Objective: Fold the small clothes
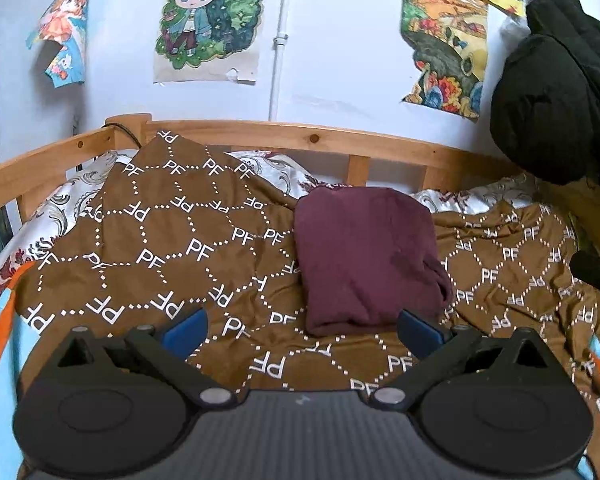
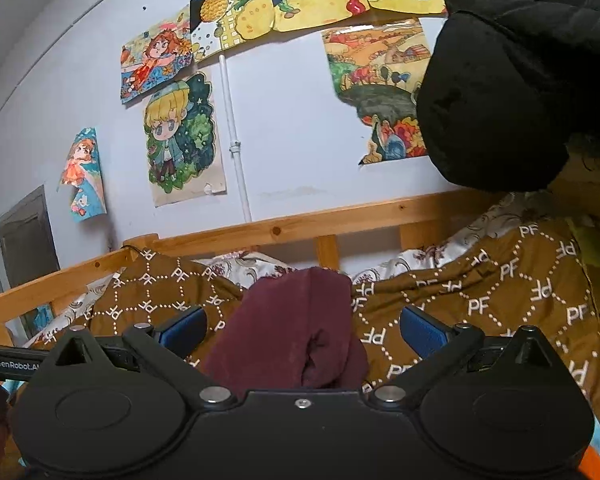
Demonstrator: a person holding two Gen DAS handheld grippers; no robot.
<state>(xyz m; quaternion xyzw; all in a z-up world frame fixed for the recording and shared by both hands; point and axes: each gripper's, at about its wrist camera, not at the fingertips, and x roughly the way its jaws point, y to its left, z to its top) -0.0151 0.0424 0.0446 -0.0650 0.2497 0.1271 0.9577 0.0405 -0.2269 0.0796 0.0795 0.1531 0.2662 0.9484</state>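
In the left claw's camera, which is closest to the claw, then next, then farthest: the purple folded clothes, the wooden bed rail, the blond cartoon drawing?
1. Purple folded clothes, on the brown blanket just ahead.
2. Wooden bed rail, behind the bed.
3. Blond cartoon drawing, up on the wall.

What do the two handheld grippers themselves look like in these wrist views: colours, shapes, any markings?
Both look alike: the left gripper and right gripper each have a matte black body with two round housings, black linkage arms with silver pivot pins, and blue-padded fingers. In the right wrist view, a black bar reads "GenRobot.AI" in white.

Folded garment (image 1: 364,256) lies on the blanket (image 1: 172,248); bed rail (image 1: 300,136) behind.
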